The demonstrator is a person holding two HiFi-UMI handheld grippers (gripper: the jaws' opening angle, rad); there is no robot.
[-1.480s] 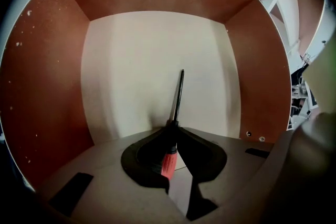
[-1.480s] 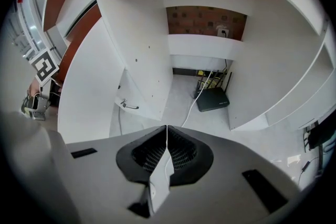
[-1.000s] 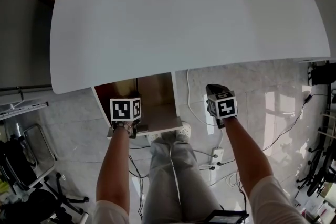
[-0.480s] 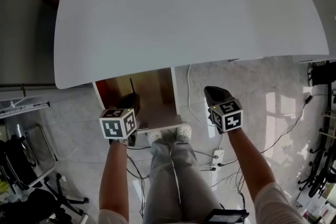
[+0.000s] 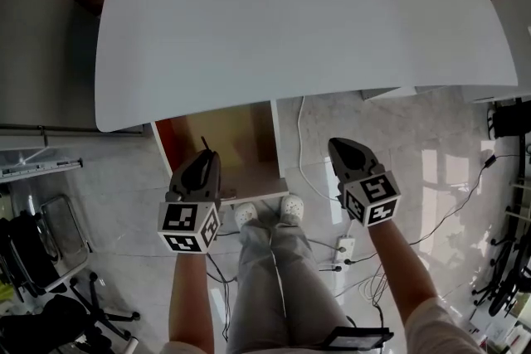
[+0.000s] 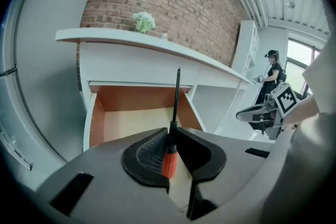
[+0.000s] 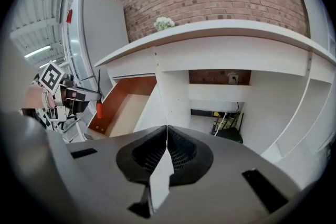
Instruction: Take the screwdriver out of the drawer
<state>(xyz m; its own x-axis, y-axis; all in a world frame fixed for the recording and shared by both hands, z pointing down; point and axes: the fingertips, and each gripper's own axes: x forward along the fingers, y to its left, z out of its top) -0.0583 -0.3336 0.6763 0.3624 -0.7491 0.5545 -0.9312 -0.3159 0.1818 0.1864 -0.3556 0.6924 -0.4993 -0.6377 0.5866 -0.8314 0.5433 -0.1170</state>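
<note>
Grips the screwdriver [image 6: 169, 157] by its orange handle between the closed-down jaws of the left gripper [image 6: 170, 136], shaft jutting ahead of the tips, seemingly clear of the open drawer [image 6: 136, 99] just ahead and below, leaving only carrying it away, with the right gripper [image 7: 165, 134] closed on nothing.

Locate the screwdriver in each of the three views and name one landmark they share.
Head view: lower left of centre, the screwdriver shows only as a thin shaft poking out of the left hand-held gripper.
Left gripper view: centre, the screwdriver is clamped between the jaws by its orange handle, shaft pointing up.
Right gripper view: far left, the screwdriver is small, orange handle lowest.
Shared landmark: the open wooden drawer.
</note>
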